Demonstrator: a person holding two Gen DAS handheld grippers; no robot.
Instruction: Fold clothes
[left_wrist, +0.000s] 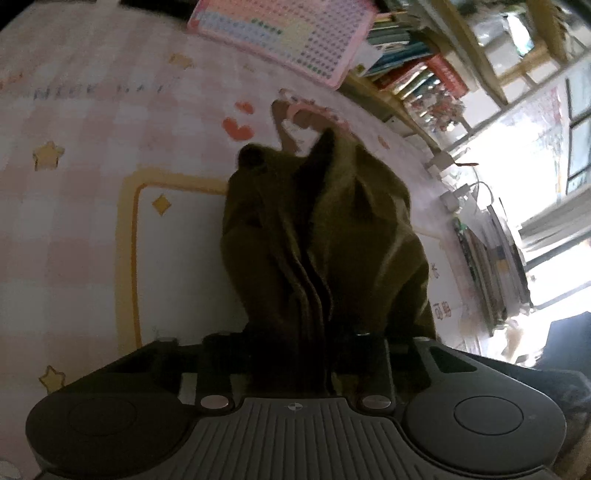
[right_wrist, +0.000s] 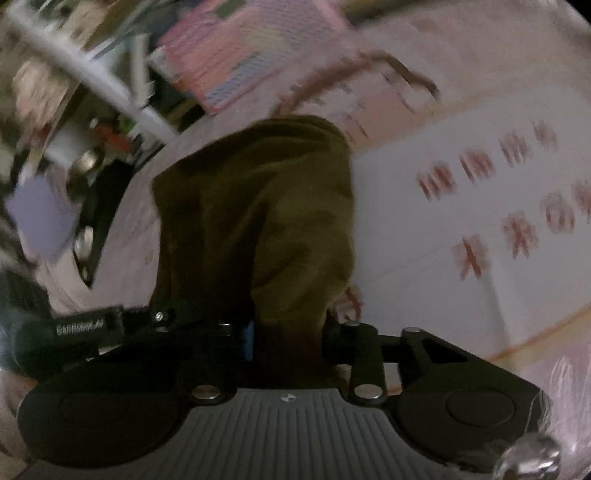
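Both of your grippers are clamped on one olive-brown garment (left_wrist: 321, 229), bunched and hanging over the pink checked mat (left_wrist: 74, 206) — the left gripper (left_wrist: 295, 343) pinches stacked folds, the right gripper (right_wrist: 288, 332) a thick wad. Your risk, as I judge it: uneven layers slipping from either pinch, so the cloth sags and lands crumpled — near the pink chart (left_wrist: 284, 33).

Bare pink mat (left_wrist: 74, 229) left of bunched olive garment (left_wrist: 325, 229); bookshelf (left_wrist: 424, 74) beyond.
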